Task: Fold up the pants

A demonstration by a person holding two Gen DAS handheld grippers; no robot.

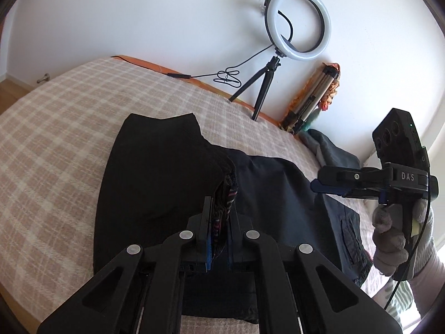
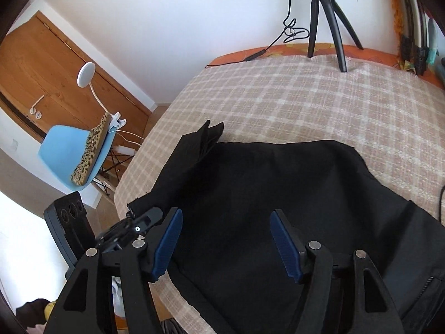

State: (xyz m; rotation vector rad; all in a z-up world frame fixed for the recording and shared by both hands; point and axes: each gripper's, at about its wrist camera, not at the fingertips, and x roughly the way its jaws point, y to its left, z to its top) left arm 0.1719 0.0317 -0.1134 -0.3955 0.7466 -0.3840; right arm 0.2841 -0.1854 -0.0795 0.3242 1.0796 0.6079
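**Black pants half-folded on the bed, one tool clamped, one gaping**

Black fabric dominates both views: one pair of pants (image 1: 155,172) lies across the checked bedspread (image 1: 55,144), part of it lifted into a fold. Two tools are at work. The left tool (image 1: 221,217) has its jaws closed tight on a bunched edge of the pants, with a strip of striped lining showing between the pads. The right tool (image 2: 226,242) stands well open above the cloth, its blue pads (image 2: 285,246) apart with nothing gripped between them; a gloved hand (image 1: 395,236) carries it at the right edge of the left wrist view.

Under the black pants lies one dark blue garment (image 1: 292,194) with a zipped pocket, and a grey garment (image 1: 331,147) is heaped near the wall beyond it. At the far edge of the bed stands one ring light (image 1: 299,23) on a small black tripod (image 1: 261,86), its cable (image 1: 228,78) coiled beside it. One folded tripod (image 1: 311,100) leans against the wall just to its right. Off the bed are one blue chair (image 2: 75,153) holding a leopard-print cushion (image 2: 91,153), one white clip lamp (image 2: 89,78), and a wooden door (image 2: 55,78).
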